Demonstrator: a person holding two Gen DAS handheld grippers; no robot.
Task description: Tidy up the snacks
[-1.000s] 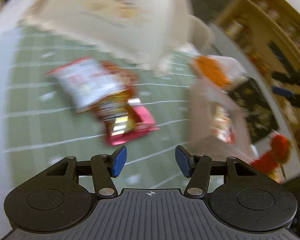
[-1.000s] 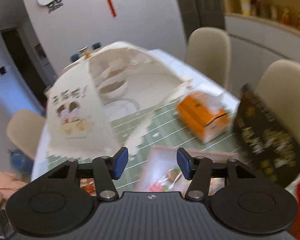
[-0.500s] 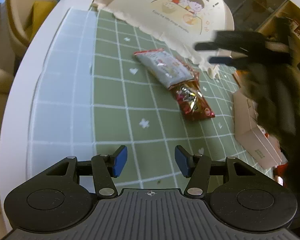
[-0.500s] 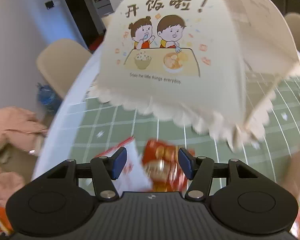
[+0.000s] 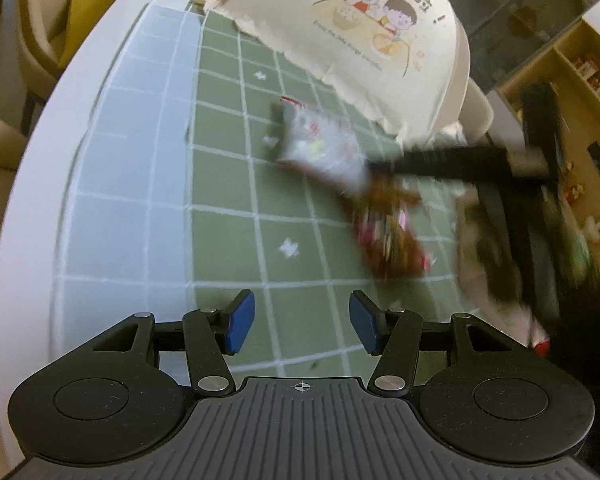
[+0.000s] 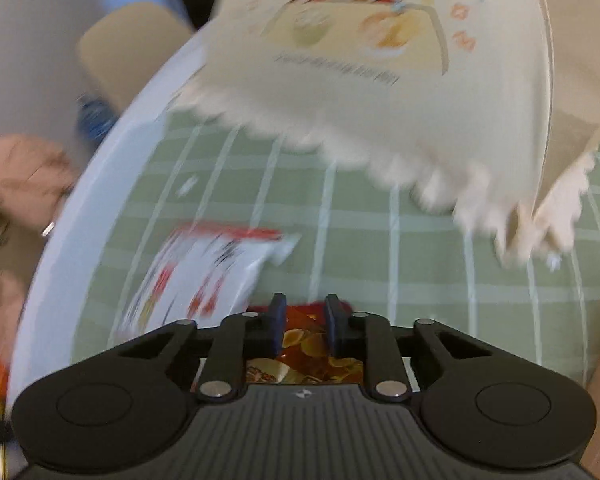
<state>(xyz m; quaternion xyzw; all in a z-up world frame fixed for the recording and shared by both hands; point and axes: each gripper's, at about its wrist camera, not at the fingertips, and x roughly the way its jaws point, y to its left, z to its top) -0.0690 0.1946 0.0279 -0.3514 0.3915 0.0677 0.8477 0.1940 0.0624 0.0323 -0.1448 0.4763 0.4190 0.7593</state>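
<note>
A white snack packet (image 5: 324,148) and a red snack packet (image 5: 392,240) lie end to end on the green checked mat (image 5: 228,184), both blurred. My right gripper (image 6: 302,320) points steeply down with its blue pads drawn close on the top of the red packet (image 6: 308,344). The white packet (image 6: 204,276) lies just left of it. In the left wrist view the right gripper shows as a black blur reaching in from the right over the packets. My left gripper (image 5: 302,328) hovers open over bare mat, nearer than the packets, with nothing between its fingers.
A cream mesh food cover (image 5: 380,40) with a cartoon print stands on the mat behind the packets. A pale cardboard box (image 5: 476,248) sits to the right. The white round table edge (image 5: 40,200) curves at the left, with beige chairs (image 5: 40,20) beyond.
My right gripper dropped from above the table onto the red packet and closed on it. The left gripper swung to look down at the mat, then stayed still and open.
</note>
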